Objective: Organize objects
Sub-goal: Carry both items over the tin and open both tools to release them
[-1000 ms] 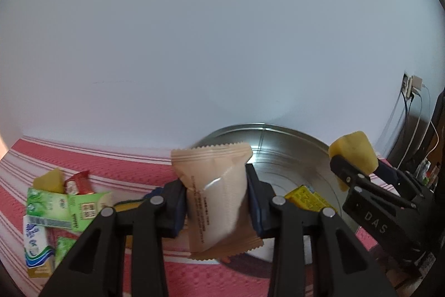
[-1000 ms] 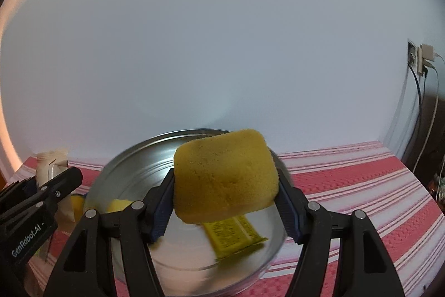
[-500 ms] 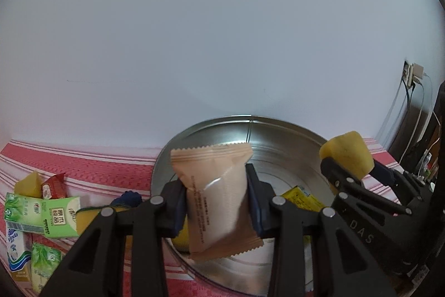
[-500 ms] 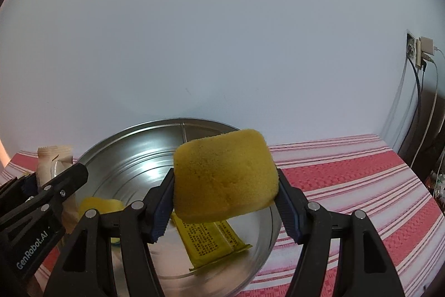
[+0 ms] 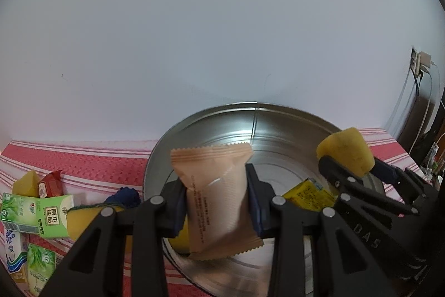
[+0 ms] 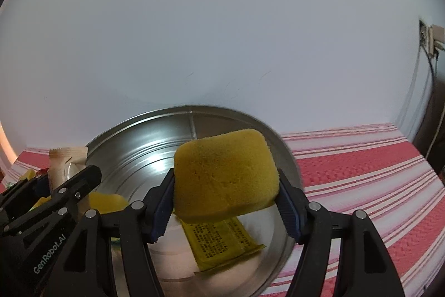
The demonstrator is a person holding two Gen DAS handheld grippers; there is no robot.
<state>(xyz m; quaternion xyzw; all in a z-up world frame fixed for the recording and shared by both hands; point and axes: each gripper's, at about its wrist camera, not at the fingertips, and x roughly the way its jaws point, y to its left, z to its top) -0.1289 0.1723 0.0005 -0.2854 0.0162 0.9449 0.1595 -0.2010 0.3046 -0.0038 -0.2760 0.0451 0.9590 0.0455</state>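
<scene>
While over one metal basin [image 5: 205, 127], left claw [image 5: 216, 199] pinching one beige packet [image 5: 215, 194], right claw [image 6: 225, 202] pinching one yellow sponge [image 6: 225, 174].

A red and white striped tablecloth [image 6: 361, 174] is covering the table; a plain white wall [image 5: 222, 32] is sitting right behind it. A wall socket [image 5: 418, 63] with cables hanging down is showing far right.

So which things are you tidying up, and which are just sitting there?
Part of the job:
- beige snack packet in the left gripper
- yellow sponge in the right gripper
- metal basin
- yellow packet already in it
- green cartons waiting on the cloth

Just there:
- striped tablecloth
- wall socket
</scene>
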